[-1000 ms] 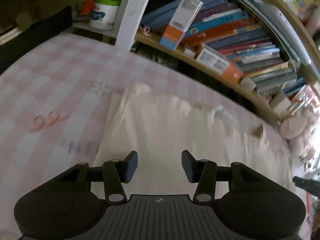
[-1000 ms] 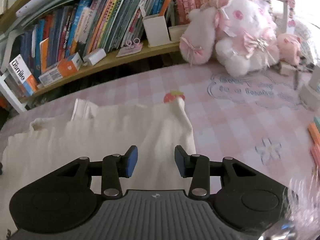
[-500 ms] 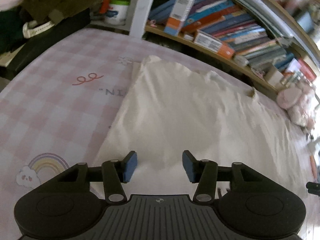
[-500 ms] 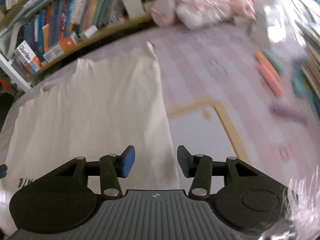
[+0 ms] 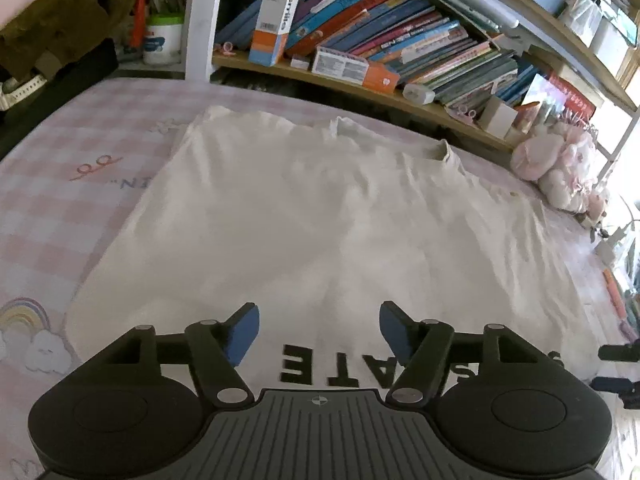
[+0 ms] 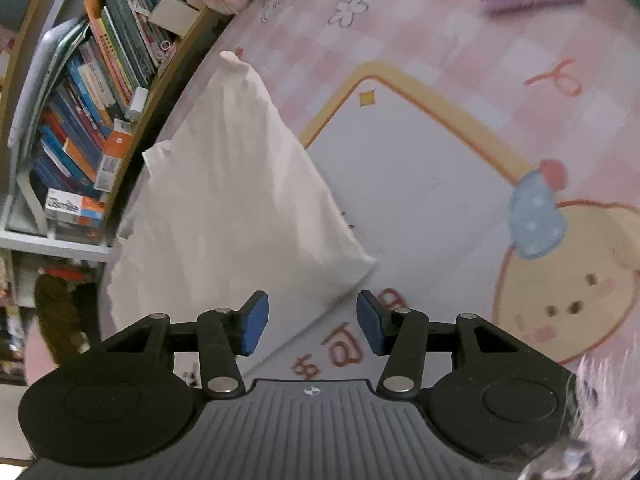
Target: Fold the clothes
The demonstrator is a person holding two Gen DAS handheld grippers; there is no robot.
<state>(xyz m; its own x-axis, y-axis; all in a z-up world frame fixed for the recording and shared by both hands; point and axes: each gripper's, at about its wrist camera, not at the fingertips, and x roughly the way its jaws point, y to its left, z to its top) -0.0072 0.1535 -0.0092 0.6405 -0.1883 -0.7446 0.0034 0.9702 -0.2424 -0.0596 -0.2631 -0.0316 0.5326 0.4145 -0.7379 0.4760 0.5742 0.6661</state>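
A cream garment [image 5: 304, 216] with black lettering at its near edge is spread flat on a pink checked mat [image 5: 60, 184] printed with cartoons. The far side is bounded by a crowded bookshelf [image 5: 400, 52], with plush toys [image 5: 560, 164] at the far right. The left gripper [image 5: 319, 334] and the right gripper [image 6: 312, 324] are held above it, jaws wide apart, nothing gripped.

One white garment [image 5: 304, 220] laid flat, one pink checked mat [image 6: 460, 92], two grippers, left gripper [image 5: 319, 330] and right gripper [image 6: 312, 322], one green-lidded tub [image 5: 163, 38], one bookshelf [image 5: 400, 96], one pink plush toy [image 5: 560, 164].
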